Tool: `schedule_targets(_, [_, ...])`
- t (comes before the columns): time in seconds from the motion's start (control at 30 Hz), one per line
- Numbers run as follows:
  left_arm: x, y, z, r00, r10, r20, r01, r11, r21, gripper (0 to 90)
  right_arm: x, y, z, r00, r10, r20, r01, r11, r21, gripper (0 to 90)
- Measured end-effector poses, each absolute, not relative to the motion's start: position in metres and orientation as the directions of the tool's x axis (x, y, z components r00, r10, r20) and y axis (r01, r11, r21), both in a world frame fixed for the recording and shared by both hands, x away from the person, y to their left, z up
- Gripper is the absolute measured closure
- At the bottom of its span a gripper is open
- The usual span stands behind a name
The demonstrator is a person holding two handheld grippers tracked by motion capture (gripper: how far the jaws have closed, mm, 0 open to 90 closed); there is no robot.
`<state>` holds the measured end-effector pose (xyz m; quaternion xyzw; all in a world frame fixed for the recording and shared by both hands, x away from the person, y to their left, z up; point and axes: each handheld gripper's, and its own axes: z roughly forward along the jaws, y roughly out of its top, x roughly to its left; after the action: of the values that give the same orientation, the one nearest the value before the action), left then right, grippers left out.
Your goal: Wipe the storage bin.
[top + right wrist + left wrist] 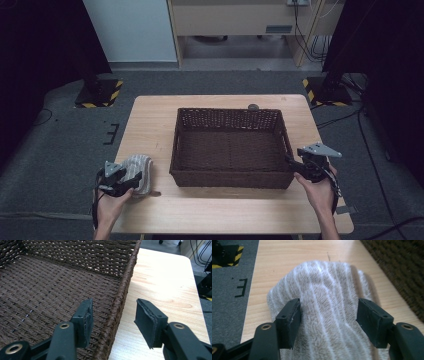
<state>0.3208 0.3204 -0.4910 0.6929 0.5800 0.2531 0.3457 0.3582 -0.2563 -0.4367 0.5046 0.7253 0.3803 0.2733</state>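
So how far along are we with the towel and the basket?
Early on. Nothing looks done: the basket holds nothing, and the towel lies on the table left of it. In hand: the left tongs straddle the towel, jaws open, not yet clamped. The right tongs sit open astride the basket's right rim. Probably left: gripping the towel and moving it into the basket.
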Motion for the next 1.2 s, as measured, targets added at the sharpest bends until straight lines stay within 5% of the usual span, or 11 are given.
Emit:
schedule_targets(0.6, [0.318,0.286,-0.447,0.306,0.947,-0.098,0.508,-0.076,0.858,40.9,0.364,-0.250,-0.443,-0.357,0.934,-0.035,0.570,0.247,0.784,70.4])
schedule_targets(1.2, [0.346,0.217,-0.438,0.447,0.888,-0.108,0.487,-0.140,0.862,48.2,0.379,-0.257,-0.445,-0.344,0.939,-0.020,0.564,0.224,0.795,74.3])
